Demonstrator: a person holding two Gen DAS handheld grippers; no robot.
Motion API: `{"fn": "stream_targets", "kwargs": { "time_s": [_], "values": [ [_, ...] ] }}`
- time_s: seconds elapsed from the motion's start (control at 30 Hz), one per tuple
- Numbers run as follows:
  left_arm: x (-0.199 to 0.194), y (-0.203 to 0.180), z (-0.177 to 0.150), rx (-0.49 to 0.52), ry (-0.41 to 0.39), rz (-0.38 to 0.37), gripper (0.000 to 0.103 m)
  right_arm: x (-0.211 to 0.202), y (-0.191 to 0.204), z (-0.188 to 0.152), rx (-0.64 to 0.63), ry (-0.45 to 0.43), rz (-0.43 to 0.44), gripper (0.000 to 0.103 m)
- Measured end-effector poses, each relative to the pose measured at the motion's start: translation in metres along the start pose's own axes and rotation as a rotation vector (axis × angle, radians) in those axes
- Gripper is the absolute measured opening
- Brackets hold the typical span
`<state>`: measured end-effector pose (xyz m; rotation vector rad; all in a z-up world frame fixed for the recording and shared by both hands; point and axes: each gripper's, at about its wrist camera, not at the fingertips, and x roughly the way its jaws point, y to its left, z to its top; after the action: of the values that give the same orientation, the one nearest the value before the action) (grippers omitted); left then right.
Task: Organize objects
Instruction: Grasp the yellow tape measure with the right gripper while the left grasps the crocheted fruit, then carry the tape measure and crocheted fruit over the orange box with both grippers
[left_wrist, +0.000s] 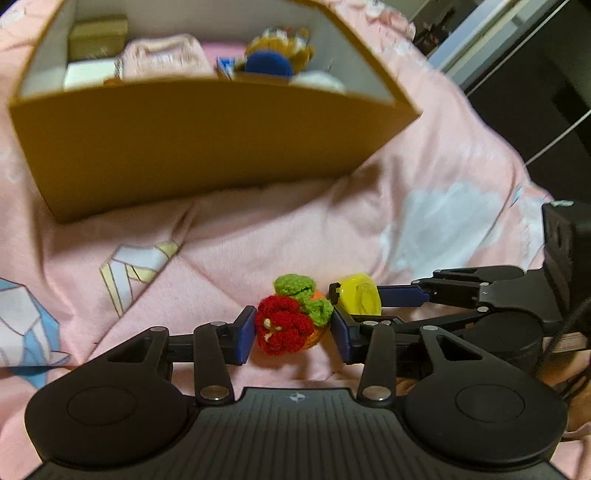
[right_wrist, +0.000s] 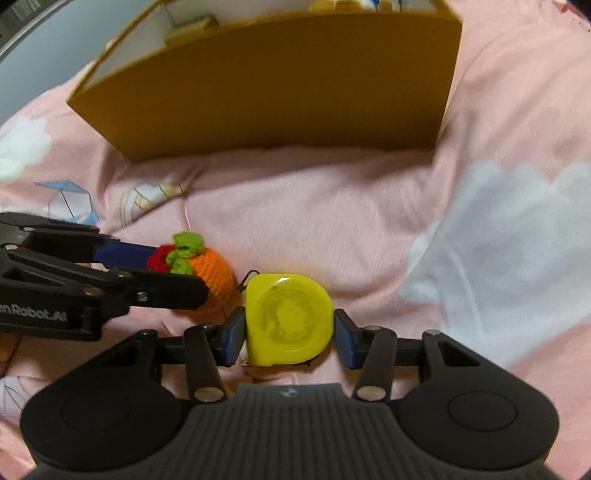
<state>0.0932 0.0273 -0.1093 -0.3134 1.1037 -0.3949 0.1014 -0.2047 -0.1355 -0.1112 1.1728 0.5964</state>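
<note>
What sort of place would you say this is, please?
Most likely a bedroom: everything sits on a soft pink quilt printed with clouds, like bedding, beside a cardboard box of small keepsakes, with a crocheted toy nearby.

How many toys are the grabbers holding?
2. The left gripper holds a crochet fruit; beside it, the right gripper holds a yellow tape measure. More toys sit in the box, some possibly hidden.
</note>
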Motion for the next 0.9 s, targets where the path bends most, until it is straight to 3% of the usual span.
{"fn": "stream_targets", "kwargs": {
  "time_s": [0.37,0.53,0.73,0.9],
  "values": [
    [-0.074,-0.018,0.032,0.032,-0.198,-0.018,0.049,-0.074,0.014,0.045,-0.087,-0.214,0.035,0.052],
    [-0.100,-0.019,0.063,0.046,-0.274,0.020,0.049,-0.104,0.027,0.077,-0.170,-0.312,0.050,0.052],
    [-0.091,-0.021,0.109,0.051,-0.290,0.008,0.049,-0.116,0.017,0.111,-0.204,-0.359,-0.020,0.052],
    [-0.049,-0.035,0.153,0.077,-0.256,0.012,0.049,-0.107,-0.004,0.132,-0.195,-0.364,-0.103,0.052]
  ]
}}
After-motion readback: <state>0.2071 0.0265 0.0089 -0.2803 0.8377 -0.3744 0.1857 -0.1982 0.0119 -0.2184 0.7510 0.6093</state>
